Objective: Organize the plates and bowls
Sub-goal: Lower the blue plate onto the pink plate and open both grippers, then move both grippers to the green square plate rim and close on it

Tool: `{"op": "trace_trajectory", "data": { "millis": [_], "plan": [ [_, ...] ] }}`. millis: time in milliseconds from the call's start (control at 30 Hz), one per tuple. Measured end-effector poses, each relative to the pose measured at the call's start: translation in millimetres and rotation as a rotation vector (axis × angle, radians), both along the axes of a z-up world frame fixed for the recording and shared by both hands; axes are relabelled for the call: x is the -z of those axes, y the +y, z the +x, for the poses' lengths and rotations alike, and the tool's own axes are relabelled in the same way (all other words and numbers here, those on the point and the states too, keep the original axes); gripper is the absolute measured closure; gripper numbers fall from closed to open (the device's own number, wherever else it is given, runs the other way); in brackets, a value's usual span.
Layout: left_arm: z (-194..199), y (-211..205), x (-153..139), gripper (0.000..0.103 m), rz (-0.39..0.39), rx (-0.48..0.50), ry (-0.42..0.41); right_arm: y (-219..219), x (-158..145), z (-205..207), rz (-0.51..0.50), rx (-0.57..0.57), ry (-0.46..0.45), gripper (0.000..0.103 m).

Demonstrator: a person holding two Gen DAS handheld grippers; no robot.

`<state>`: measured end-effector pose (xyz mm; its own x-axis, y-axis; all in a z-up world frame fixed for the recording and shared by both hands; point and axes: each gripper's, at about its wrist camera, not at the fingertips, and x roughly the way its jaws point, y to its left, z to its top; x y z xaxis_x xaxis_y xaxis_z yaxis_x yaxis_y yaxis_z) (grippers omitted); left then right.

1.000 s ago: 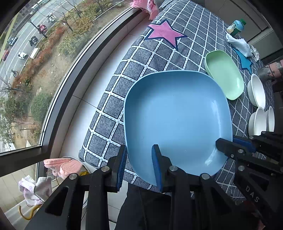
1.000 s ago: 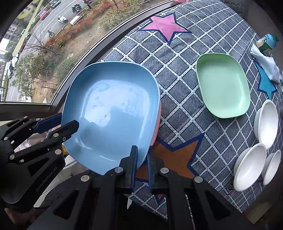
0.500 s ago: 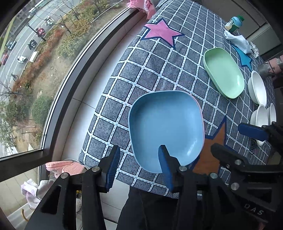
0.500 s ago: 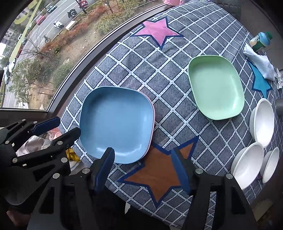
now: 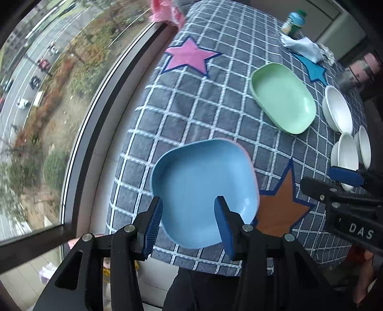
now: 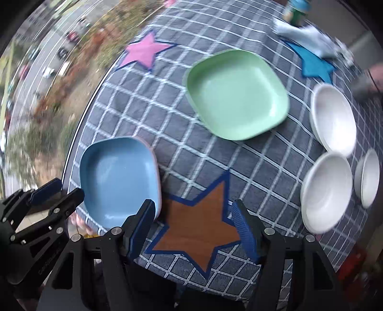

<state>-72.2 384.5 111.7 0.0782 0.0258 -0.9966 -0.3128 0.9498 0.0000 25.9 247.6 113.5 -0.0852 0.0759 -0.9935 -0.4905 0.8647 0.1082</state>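
blue plate (image 5: 203, 181) under spread left tongs (image 5: 189, 222); right tongs (image 6: 194, 227) beside

Both grippers point straight down, side by side. The left gripper (image 5: 188, 221) has its blue-padded jaws parted with nothing pinched between them — they have just been opening. The right gripper (image 6: 194, 224) gapes wider — also freshly opened, holding nothing.

Plates: three, namely one blue plate (image 6: 118, 178) stacked on one pink plate (image 5: 251, 162), one green plate (image 6: 235, 94). White bowls (image 6: 334, 119): three. Bottle (image 5: 294, 22): one.
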Motion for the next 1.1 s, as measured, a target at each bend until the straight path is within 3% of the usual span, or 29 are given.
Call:
{"op": "trace_trajectory", "data": {
  "millis": [200, 267, 367, 567, 1100],
  "plan": [
    [28.1, -18.0, -4.8, 0.051, 0.020, 0.097, -0.023, -24.4, 0.8, 12.1, 0.007, 0.109, 0.009, 0.035],
    [38.5, -23.3, -7.3, 0.040, 0.023, 0.129, -0.041, -30.3, 1.1, 14.5, 0.010, 0.137, 0.011, 0.035],
    [51.8, -30.4, -11.7, 0.032, 0.049, 0.185, -0.061, -37.4, 3.2, 18.4, 0.020, 0.182, 0.020, 0.035],
    [76.0, -38.8, -17.0, 0.032, 0.110, 0.284, -0.085, -47.6, 4.3, 27.1, 0.053, 0.273, 0.020, 0.035],
    [124.1, -45.1, 1.3, 0.032, 0.130, 0.441, -0.073, -61.2, 26.1, 51.3, 0.100, 0.513, 0.060, 0.035]
  ]
}}
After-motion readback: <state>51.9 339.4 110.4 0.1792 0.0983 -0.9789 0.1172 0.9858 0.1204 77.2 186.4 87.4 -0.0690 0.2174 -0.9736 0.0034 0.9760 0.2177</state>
